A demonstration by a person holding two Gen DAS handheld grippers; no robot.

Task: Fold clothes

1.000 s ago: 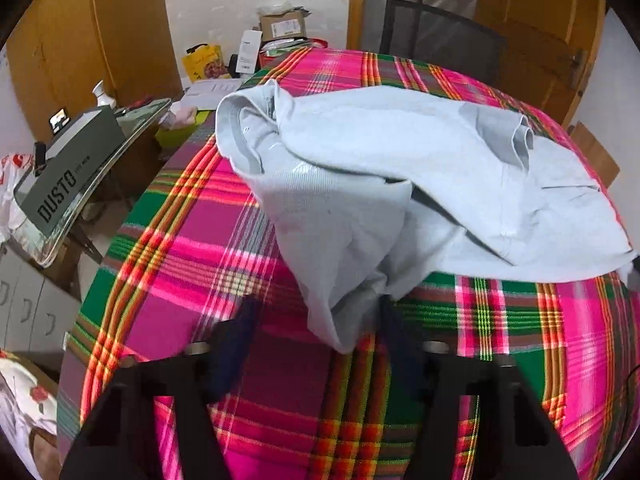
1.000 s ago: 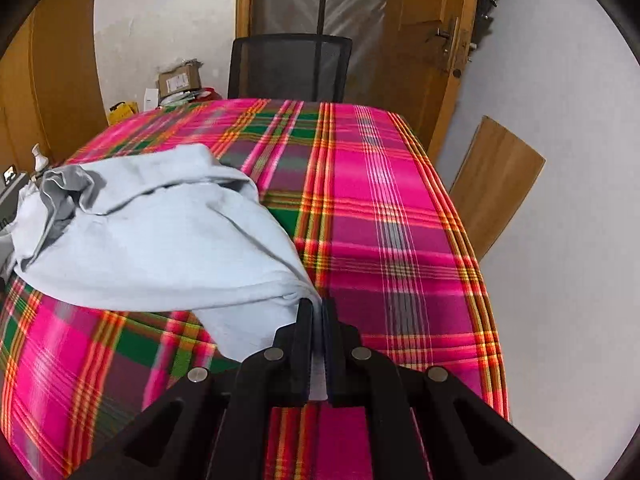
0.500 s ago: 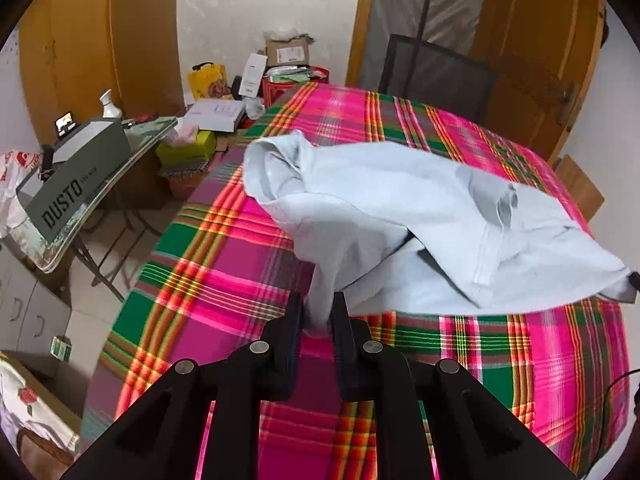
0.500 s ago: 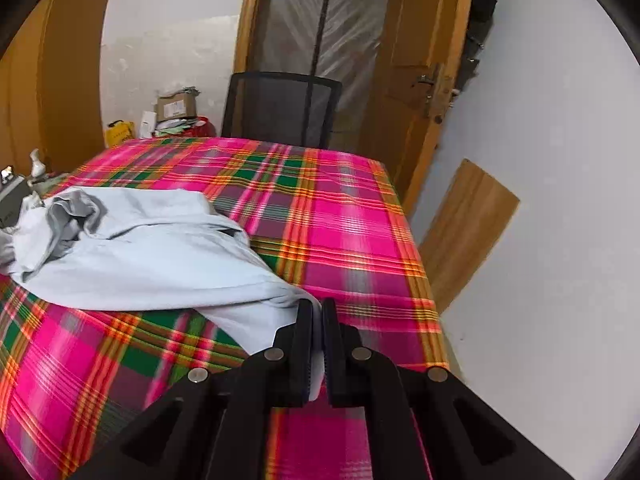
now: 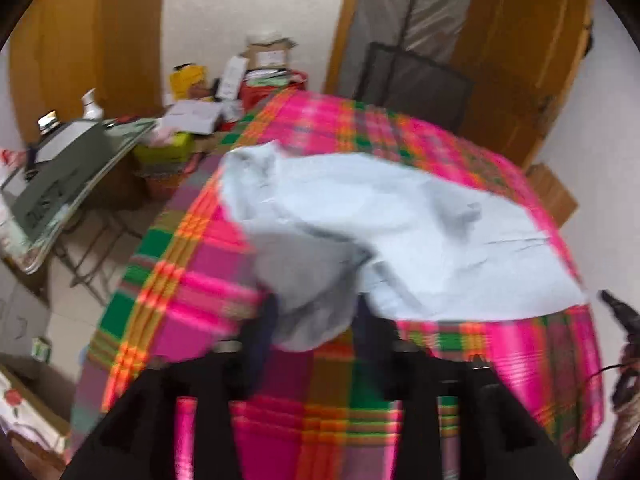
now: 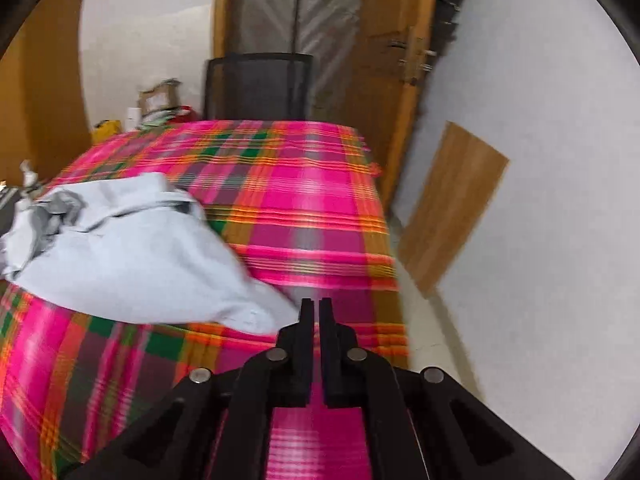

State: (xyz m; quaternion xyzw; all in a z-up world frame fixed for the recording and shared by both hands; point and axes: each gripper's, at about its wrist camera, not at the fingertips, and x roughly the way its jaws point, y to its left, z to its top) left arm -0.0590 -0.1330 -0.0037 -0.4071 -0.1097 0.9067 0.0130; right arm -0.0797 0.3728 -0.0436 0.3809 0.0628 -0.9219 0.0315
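Note:
A pale blue shirt lies crumpled on the table's pink plaid cloth. My left gripper hovers over the near edge with its jaws opening wide. A grey-shaded fold of the shirt hangs loose between them, and neither pad presses on it. In the right wrist view the shirt lies to the left. Its near corner ends just beside my right gripper. That gripper is shut, and only pink cloth shows in the slit between its fingers. This view is blurred.
A black mesh chair stands at the table's far end. A side table with a grey box and piled cartons is on the left. A wooden board leans on the right wall, near a wooden door.
My left gripper pinched the shirt's near fold, then rose and spread its jaws, letting the fold go. My right gripper shifted right, and the shirt corner seen between its fingers no longer shows there.

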